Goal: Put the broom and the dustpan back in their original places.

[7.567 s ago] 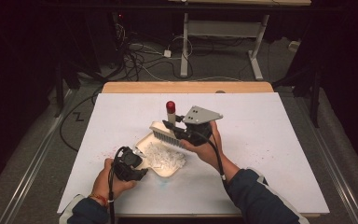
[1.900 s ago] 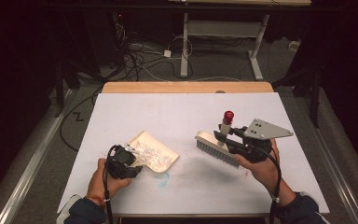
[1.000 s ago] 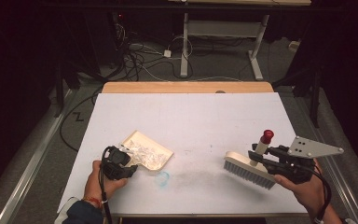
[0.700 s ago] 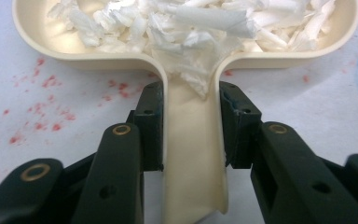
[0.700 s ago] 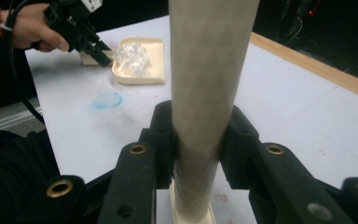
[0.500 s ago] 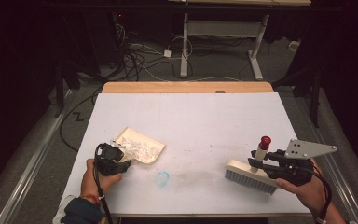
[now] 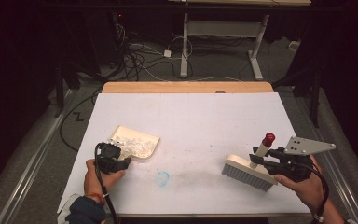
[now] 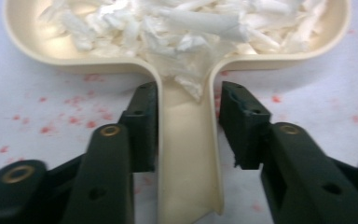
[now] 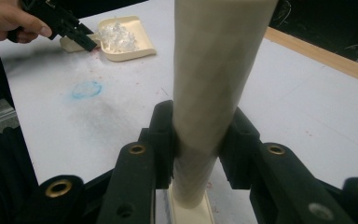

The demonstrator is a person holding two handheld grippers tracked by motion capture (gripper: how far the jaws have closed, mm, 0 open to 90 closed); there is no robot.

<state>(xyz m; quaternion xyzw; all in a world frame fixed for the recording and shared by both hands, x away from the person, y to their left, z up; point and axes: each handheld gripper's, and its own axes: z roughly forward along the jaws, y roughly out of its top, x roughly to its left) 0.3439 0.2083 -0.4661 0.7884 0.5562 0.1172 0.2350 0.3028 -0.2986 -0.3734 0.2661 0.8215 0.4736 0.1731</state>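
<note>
A cream dustpan point(image 7: 121, 133) heaped with white paper shreds point(image 7: 135, 145) lies flat on the white table point(image 7: 191, 121) at the near left. My left gripper point(image 7: 125, 161) is shut on its handle point(image 8: 186, 163), one jaw on each side, below the shreds point(image 8: 191, 23). At the near right, a cream hand brush point(image 7: 247, 170) rests bristles down on the table. Its upright handle has a red tip point(image 7: 268, 138). Shut on that handle point(image 9: 214, 93) is my right gripper point(image 9: 198, 135). The right gripper view also shows the dustpan point(image 9: 126, 39) far off.
A blue ring mark point(image 7: 162, 177) and a grey smudge sit between the two tools. Red flecks dot the table near the dustpan. A wooden strip point(image 7: 186, 87) edges the table's far side. Cables point(image 7: 140, 51) and desk legs lie on the floor beyond.
The right gripper carried the brush from over the dustpan to the near right and set it down. The left gripper drew the dustpan leftward.
</note>
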